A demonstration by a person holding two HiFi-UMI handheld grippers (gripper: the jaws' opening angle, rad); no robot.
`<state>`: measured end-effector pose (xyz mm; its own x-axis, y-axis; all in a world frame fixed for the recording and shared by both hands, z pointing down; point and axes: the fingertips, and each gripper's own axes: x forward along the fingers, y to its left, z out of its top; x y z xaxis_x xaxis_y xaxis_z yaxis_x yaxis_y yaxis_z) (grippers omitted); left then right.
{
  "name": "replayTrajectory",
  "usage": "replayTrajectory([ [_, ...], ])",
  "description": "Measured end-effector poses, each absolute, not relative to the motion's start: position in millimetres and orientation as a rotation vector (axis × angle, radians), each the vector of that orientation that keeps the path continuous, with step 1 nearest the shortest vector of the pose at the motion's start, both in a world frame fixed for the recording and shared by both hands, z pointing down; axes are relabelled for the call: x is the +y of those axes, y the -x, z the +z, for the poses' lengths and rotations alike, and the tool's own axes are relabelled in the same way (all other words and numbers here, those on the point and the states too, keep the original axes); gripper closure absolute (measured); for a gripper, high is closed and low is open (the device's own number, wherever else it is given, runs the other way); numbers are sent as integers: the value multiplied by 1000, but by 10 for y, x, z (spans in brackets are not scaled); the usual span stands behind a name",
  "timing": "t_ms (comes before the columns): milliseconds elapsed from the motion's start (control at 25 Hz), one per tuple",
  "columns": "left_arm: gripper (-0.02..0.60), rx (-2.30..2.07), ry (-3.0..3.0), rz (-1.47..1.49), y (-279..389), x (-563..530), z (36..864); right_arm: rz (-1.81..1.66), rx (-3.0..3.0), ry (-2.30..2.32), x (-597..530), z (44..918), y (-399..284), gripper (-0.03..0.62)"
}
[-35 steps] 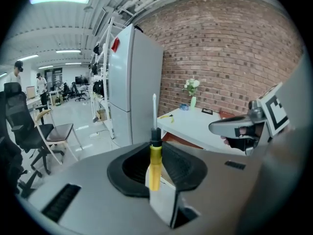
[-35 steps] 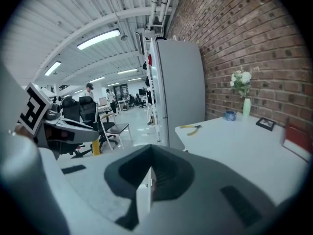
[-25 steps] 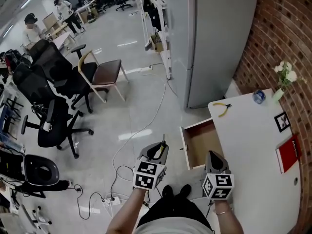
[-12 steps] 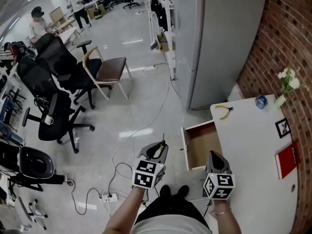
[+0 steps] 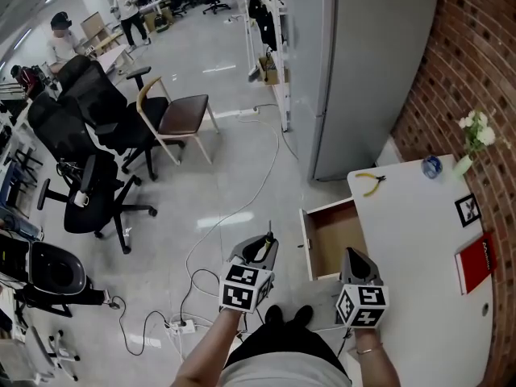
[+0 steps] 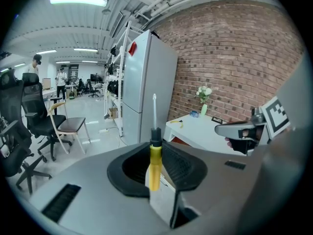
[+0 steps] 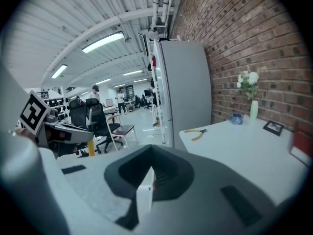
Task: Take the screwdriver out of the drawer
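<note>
Clearly the left gripper [image 6: 154, 148] has the screwdriver [image 6: 154, 160]: in the left gripper view its two dark jaws are closed part-way onto the yellow handle, one pad pressing on each side. The handle stands upright between them. Its black collar and thin metal shaft rise above the jaw tips, and the butt of the handle hangs a little below the pads. From the head view, the same tool shows as a slim shaft poking forward out of that gripper, which is held over the grey floor, to the left of the drawer [image 5: 305, 244] and apart from it. So the screwdriver is outside the drawer, in the air, carried by the left gripper alone.

The right gripper [image 7: 148, 155] has its jaws drawn together with nothing between them. In the head view it hovers just beside the near end of the drawer, by the edge of the white table [image 5: 419, 248]; whether it touches either, I cannot tell.

The drawer is pulled out from the table's left side, its brown wooden inside open to view. On the tabletop, well away from both grippers, lie yellow-handled pliers [image 5: 369, 181] at the far corner and a red book [image 5: 474, 263] by the brick wall [image 5: 468, 47].
</note>
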<state>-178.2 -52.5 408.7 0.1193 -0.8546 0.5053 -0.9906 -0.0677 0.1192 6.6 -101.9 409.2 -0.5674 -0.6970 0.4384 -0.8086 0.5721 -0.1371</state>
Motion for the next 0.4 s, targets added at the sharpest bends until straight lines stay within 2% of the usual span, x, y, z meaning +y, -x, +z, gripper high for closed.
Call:
replayTrajectory([
  [400,515,-1788,-1974,418,1839,-535,4068,456,-2467,-1229,-1046,4095,-42,592],
])
